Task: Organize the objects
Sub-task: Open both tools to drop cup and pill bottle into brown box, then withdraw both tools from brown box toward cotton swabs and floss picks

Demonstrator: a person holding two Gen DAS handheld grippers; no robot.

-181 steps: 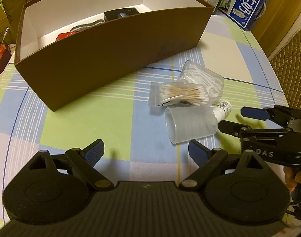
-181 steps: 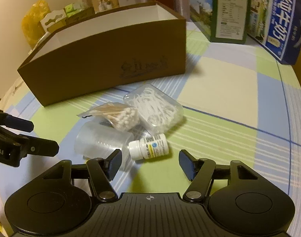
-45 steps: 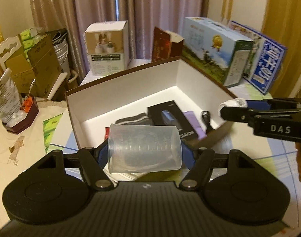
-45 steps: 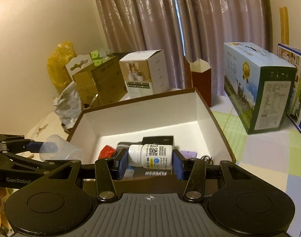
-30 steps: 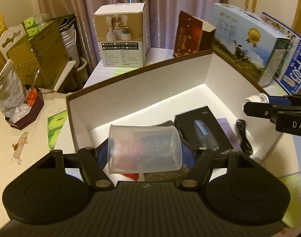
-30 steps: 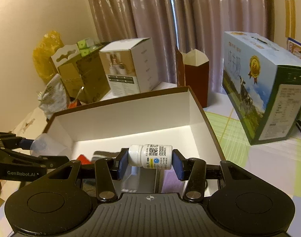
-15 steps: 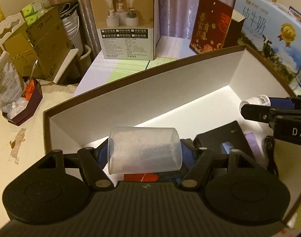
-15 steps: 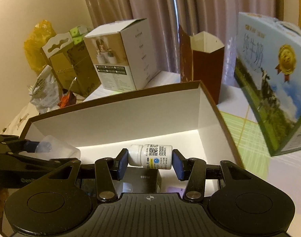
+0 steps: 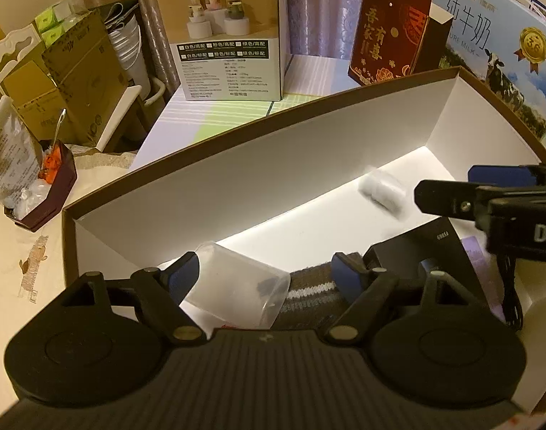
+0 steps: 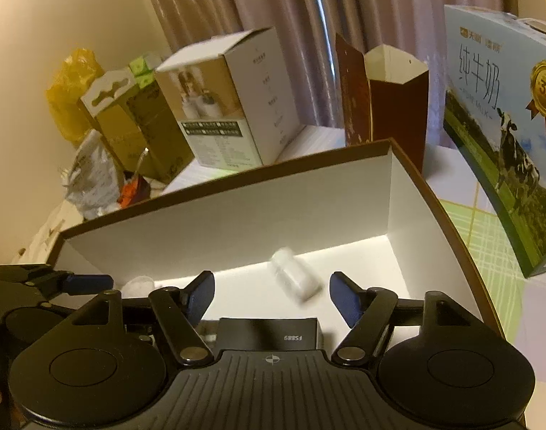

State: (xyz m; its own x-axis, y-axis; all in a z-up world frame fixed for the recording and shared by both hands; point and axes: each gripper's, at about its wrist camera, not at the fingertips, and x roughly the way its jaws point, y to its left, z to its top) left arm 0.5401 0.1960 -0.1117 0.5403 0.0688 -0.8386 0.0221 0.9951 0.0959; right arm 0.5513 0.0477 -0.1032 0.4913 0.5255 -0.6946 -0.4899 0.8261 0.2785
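A: Where are the two claws?

B: Both hang over the brown box [image 9: 237, 132] with the white inside. The left gripper [image 9: 265, 274] has its fingers spread wide, and the right gripper [image 10: 272, 295] is spread wide too; neither one pinches anything

A: And the clear cup?

B: The clear plastic cup [image 9: 237, 288] lies tilted between the left fingers, its closed end close to the left pad, its mouth toward the lower right. Whether it touches that pad I cannot tell. The right pad is well apart from it. In the right wrist view only a pale bit of it [image 10: 138, 285] shows beyond the left claw's fingers

A: The small white bottle?

B: It is a blur inside the box. The left wrist view has the white bottle [image 9: 382, 193] in front of the far white wall, just beside the tip of the right claw. In the right wrist view it [image 10: 296, 283] sits tilted between that claw's open fingers, touching neither, above the box floor. Whether it rests on the floor I cannot tell

A: What else is in the box?

B: A black carton [image 10: 269, 333] with pale lettering, a striped knitted cloth [image 9: 308, 288], a black cable [image 9: 509, 297] near the right wall, and a lilac flat thing [image 9: 475, 254] under the right claw
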